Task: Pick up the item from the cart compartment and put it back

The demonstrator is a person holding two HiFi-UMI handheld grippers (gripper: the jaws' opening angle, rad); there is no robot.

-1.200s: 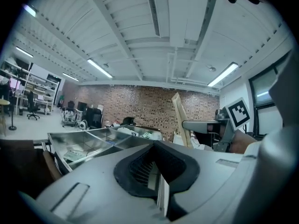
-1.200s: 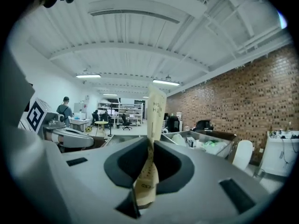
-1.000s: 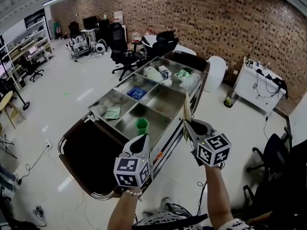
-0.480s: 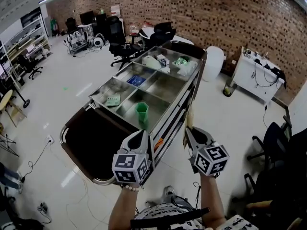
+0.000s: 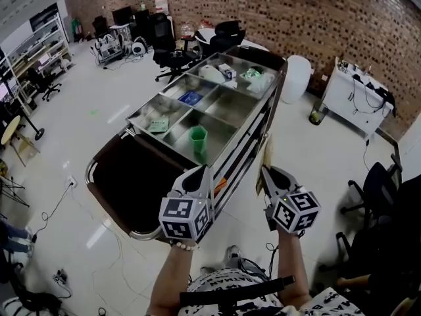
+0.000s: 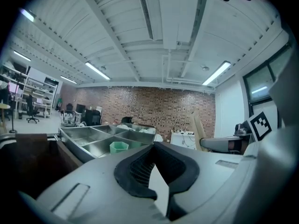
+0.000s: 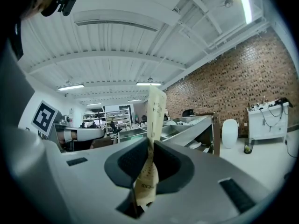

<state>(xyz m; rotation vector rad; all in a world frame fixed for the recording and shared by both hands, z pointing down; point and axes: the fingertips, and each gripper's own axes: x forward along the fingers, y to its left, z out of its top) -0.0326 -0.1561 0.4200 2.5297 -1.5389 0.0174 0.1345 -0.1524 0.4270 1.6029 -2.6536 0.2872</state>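
Right gripper [image 5: 268, 175] with its flat packet [image 5: 267, 155] farther back from cart [image 5: 131, 183]

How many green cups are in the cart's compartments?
1: the green cup stands in the cart's nearest right-hand compartment. No other shows, though compartment walls may hide low items.

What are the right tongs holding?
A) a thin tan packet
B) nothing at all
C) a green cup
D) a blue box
A: the right tongs are pinched shut on a thin tan packet that sticks up between them.
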